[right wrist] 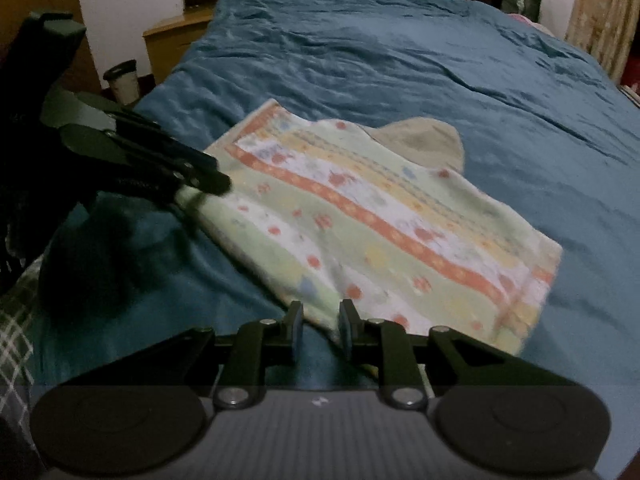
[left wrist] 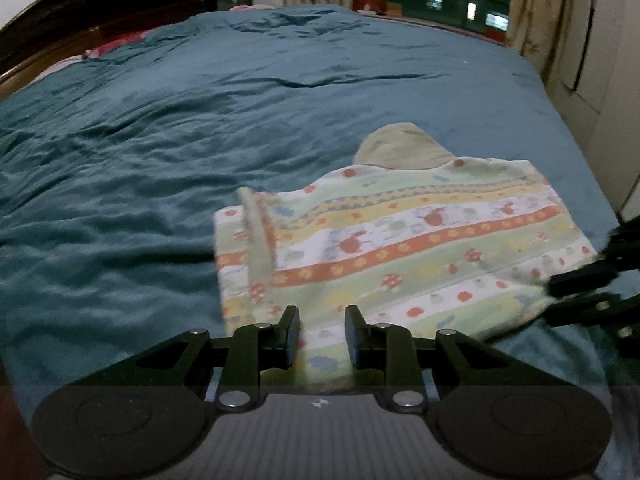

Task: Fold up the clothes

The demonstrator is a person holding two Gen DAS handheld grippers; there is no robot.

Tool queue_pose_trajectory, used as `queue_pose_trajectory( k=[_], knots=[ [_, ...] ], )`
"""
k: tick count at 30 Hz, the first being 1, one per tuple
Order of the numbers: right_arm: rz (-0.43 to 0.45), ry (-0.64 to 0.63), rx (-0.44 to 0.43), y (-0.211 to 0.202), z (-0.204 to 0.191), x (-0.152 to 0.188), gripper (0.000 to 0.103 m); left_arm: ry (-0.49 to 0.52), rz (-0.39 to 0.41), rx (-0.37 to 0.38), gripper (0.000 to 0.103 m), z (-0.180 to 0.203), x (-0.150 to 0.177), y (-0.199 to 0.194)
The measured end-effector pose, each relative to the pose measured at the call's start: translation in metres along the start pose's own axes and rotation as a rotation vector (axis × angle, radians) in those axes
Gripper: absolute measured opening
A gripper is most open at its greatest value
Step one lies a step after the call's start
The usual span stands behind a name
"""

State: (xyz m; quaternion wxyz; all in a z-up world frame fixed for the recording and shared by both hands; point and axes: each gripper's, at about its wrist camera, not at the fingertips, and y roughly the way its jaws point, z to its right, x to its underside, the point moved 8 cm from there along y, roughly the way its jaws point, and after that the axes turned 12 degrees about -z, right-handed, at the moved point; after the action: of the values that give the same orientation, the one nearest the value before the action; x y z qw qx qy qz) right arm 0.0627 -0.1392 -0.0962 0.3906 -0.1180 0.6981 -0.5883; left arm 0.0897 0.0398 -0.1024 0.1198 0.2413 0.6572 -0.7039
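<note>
Striped print garment [left wrist: 400,240] lying on teal duvet [left wrist: 160,140], near bed's front edge, tan hood [left wrist: 400,148] poking out at far side. Looks part-folded already: roughly rectangular, 1 loose strip [left wrist: 258,236] standing up near left edge.

Left claw [left wrist: 322,336]: on near-left corner, cloth running in btw the 2 fingers and bunched there in right-wrist view. Read as gripping the garment, jaws only part closed around a thick fold.

Right claw [right wrist: 320,332]: at near-right corner, jaws narrow, cloth edge against 1 pad but duvet showing thru the gap. Can't tell if pinched or just alongside.

Step in hand, prob: taking near hem w/ both claws to carry it over toward the hood for next fold.

To do it well:
- Confirm right pinch first; if loose, push deeper over the corner & close before moving.
- Grab all layers, not only the top 1, else fold opens.
- Keep both claws level w/ each other, same pace; hem taut btw them, no sag in middle.
- Lift just clear of duvet; avoid dragging the whole piece or catching duvet in the jaws.
- Lay hem down square on far edge, tuck strip & hood inside, then release.
</note>
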Motion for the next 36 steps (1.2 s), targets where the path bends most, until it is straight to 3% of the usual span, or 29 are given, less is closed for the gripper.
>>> queue_pose_trajectory(
  k=[3,6,13,16,21,28,34,36],
  knots=[
    [0.023,0.012,0.011,-0.011,0.001,0.001,0.020,-0.028,0.005,0.011,0.028,-0.001,-0.001,-0.004],
    [0.056,0.032,0.017,-0.013,0.005,-0.006,0.027,-0.030,0.001,0.002,0.028,-0.001,-0.002,-0.002],
    [-0.013,0.110,0.063,-0.005,0.040,0.017,0.026,-0.048,-0.010,-0.011,0.028,-0.010,-0.002,0.000],
    [0.001,0.110,0.075,-0.014,0.047,0.019,0.026,-0.064,-0.005,0.003,0.028,-0.011,-0.006,-0.002],
    [0.053,0.120,0.068,-0.015,0.050,-0.002,0.028,-0.071,0.001,0.014,0.028,-0.010,-0.023,0.004],
    [0.045,0.172,0.074,0.001,0.071,-0.012,0.028,-0.109,-0.029,-0.028,0.028,-0.033,-0.036,0.022],
    [0.074,0.203,0.093,-0.003,0.088,-0.023,0.029,-0.129,0.014,-0.012,0.028,-0.036,-0.052,0.021],
    [0.082,0.219,0.094,0.002,0.094,-0.030,0.029,-0.123,0.007,-0.039,0.028,-0.038,-0.056,0.029]
  ],
)
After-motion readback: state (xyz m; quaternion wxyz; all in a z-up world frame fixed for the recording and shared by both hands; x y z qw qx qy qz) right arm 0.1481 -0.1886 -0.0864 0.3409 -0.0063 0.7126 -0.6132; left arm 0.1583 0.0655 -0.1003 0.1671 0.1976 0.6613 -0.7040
